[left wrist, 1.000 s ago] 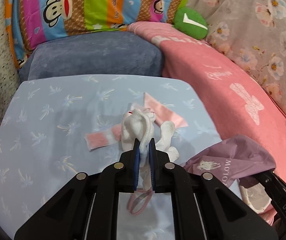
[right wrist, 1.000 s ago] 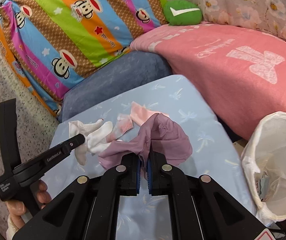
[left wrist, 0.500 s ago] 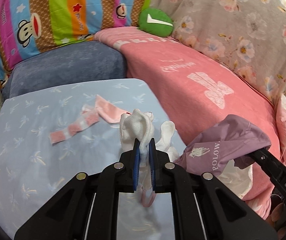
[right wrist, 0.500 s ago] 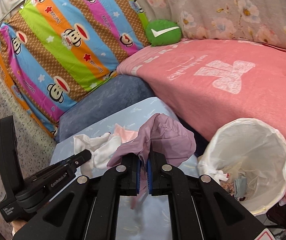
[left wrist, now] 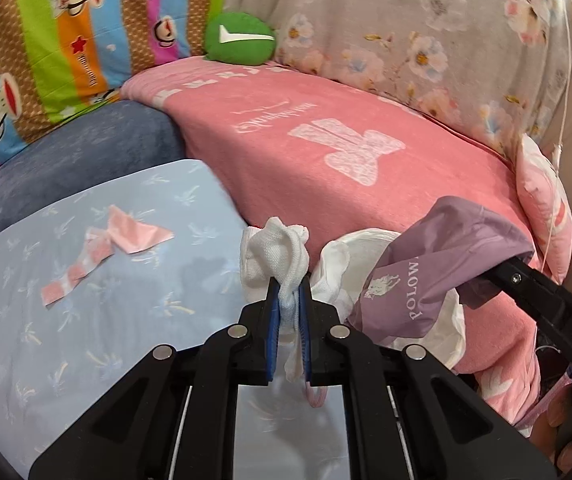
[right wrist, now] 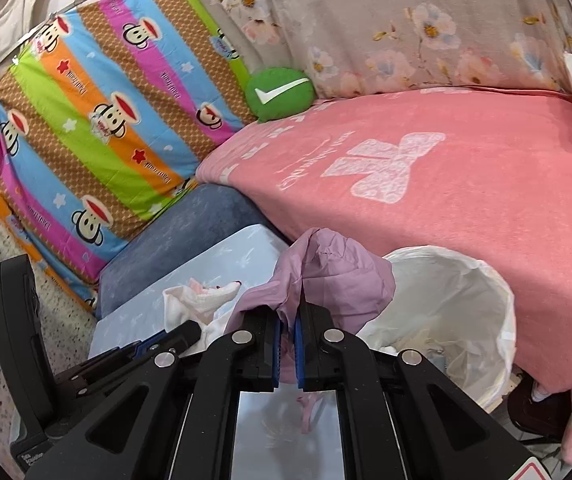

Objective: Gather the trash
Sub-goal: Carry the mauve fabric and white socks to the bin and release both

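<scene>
a table [left wrist: 85,320] stands near left, with a paper scrap [left wrist: 125,234] lying on its far part. a cushion [left wrist: 85,152] sits just behind the table. a bed [left wrist: 326,140] runs along the right, with a round pillow [left wrist: 239,40] at its far left corner. a bin [right wrist: 482,304] stands between table and bed, trash inside.

White sock [left wrist: 281,248]; mauve cloth [right wrist: 326,272]; pink blanket [left wrist: 326,152]; palm-print pale-blue sheet [left wrist: 85,320].

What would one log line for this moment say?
left gripper: shut on white cloth | right gripper: shut on purple bag | bin: beside | pink scraps: remain
</scene>
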`<state>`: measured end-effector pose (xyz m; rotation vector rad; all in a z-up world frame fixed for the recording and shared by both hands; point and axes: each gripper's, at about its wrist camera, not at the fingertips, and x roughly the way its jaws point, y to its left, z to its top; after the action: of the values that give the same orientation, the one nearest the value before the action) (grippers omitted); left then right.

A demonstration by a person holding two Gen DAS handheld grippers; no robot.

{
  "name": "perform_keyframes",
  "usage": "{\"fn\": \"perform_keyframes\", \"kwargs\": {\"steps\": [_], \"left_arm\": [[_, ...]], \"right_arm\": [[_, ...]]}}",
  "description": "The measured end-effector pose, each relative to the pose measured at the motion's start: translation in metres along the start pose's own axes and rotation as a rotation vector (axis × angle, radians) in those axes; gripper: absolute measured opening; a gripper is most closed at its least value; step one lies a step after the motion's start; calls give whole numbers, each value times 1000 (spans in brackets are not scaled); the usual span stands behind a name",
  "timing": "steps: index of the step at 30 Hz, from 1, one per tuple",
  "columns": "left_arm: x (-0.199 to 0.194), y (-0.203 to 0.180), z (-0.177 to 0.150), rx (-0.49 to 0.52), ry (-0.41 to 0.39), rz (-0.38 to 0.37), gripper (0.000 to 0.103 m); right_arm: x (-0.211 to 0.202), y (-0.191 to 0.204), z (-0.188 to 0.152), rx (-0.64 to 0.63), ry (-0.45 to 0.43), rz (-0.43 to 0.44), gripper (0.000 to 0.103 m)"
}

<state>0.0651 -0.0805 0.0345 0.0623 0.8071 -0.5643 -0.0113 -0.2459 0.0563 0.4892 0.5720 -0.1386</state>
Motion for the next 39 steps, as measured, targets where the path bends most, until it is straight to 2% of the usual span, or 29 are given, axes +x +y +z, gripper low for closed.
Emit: {"fn": "perform_keyframes", "kwargs": {"steps": [14, 20, 22, 23, 24, 26, 28, 31, 37, 39], "left_arm": [[22, -59, 9, 91, 36, -74, 11], [32, -75, 8, 102, 42, -113, 13], [36, -79, 8, 105, 58, -114, 19], [37, -79, 8, 103, 63, -112, 31], [38, -80, 8, 98, 61, -105, 48], [35, -79, 8, 88, 34, -80, 61], [34, -80, 9, 93, 25, -73, 61], [33, -77, 10, 89, 20, -59, 61], [33, -69, 10, 64, 21, -39, 61], [33, -65, 10, 55, 20, -27, 61]], "right_arm": [[-19, -54, 24, 64, -64, -60, 5], [-16, -70, 30, 76, -55, -96, 7], [-14, -72, 31, 75, -52, -108, 11], [-14, -73, 31, 76, -54, -117, 11], [-13, -74, 31, 76, -53, -120, 12], [-12, -76, 30, 78, -49, -123, 12], [-10, -77, 30, 83, -46, -127, 14], [-9, -77, 28, 86, -45, -131, 24], [-1, -72, 23, 71, -18, -125, 27], [2, -70, 21, 62, -8, -124, 32]]}}
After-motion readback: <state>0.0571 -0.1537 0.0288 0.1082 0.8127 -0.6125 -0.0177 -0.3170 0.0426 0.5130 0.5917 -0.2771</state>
